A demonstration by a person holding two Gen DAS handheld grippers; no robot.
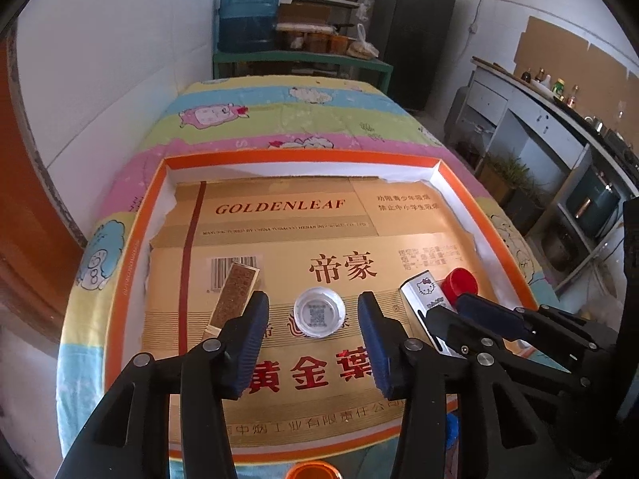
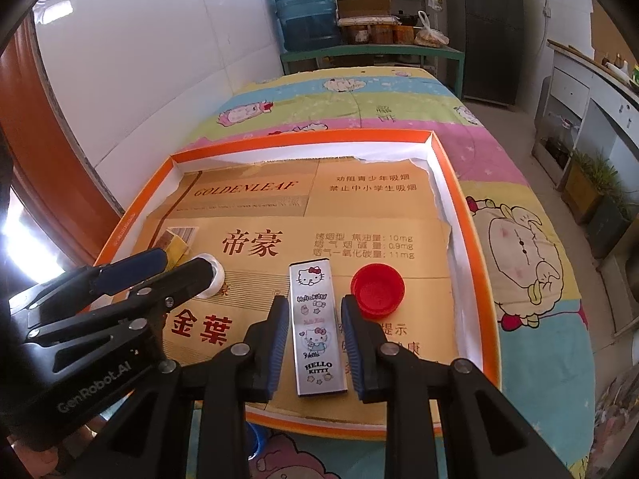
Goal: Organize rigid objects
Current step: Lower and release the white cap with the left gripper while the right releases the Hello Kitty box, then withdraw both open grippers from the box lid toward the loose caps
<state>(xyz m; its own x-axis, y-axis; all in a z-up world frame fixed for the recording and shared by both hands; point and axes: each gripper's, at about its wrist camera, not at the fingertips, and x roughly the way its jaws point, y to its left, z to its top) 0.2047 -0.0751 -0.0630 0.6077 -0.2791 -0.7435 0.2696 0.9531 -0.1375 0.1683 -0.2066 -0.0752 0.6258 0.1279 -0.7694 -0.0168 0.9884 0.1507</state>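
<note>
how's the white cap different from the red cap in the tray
The white cap is pale with a printed square code inside; the red cap is plain red inside. The white cap lies left of the Hello Kitty box, between the open pads of the left gripper; the red cap lies right of that box, outside the right gripper. Both are round, lie open side up and rest in the orange-rimmed tray.

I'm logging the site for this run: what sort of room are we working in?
Most likely a home kitchen or utility room. A shelf rack holds pots and food, with a blue water jug beside it, a dark fridge and a counter with bottles. The worktable wears a cartoon bedsheet.
</note>
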